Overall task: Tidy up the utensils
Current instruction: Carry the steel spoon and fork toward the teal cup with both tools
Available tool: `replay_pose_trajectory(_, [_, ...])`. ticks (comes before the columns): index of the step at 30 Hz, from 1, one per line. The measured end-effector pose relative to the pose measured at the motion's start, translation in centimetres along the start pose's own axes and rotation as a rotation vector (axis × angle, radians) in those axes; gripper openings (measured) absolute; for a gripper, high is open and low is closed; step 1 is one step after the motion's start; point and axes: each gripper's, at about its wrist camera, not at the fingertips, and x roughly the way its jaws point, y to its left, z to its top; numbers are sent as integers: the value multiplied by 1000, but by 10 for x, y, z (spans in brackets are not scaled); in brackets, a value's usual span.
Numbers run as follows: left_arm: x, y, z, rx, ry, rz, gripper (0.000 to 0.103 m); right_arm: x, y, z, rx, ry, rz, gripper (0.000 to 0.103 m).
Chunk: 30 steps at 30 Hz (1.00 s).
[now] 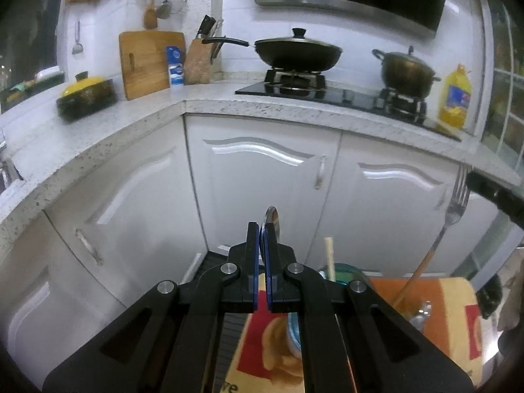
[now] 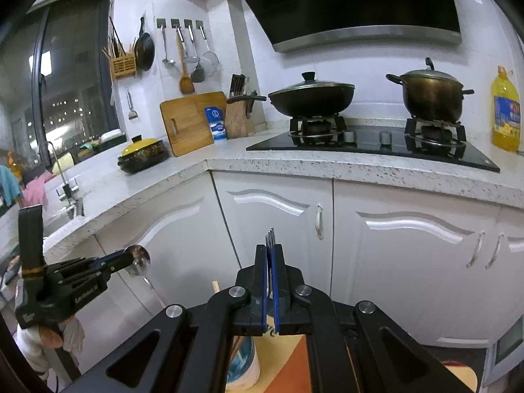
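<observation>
My left gripper (image 1: pixel 261 239) is shut on a metal spoon (image 1: pixel 271 217), whose bowl sticks up above the fingertips; it also shows in the right wrist view (image 2: pixel 137 258). My right gripper (image 2: pixel 270 255) is shut on a metal fork (image 2: pixel 270 237) with a wooden handle, tines up; the fork also shows at the right of the left wrist view (image 1: pixel 457 203). A blue-and-white utensil cup (image 2: pixel 244 365) stands below both grippers on an orange surface (image 1: pixel 435 298), with a chopstick (image 1: pixel 330 258) sticking up from it.
White cabinet doors (image 1: pixel 262 170) face me under a speckled L-shaped counter (image 2: pixel 294 163). On it sit a stove with a wok (image 2: pixel 311 96) and a pot (image 2: pixel 432 93), an oil bottle (image 2: pixel 506 111), a knife block, a cutting board and a yellow-lidded casserole (image 2: pixel 144 154).
</observation>
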Motion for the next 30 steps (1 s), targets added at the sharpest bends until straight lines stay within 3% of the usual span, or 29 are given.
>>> replay_pose_trajectory(8, [30,-14,-17,74,27,52,1,40,12,-15,-74,34,-28,2])
replay_pose_trajectory(12, [43,-18,-27,72,58,41,1,51,8,-28,-64,64,-18,2])
replay_pose_trajectory(30, [55,-35,-42,72,103,25,2,63,19,-48,-81,131,31,2])
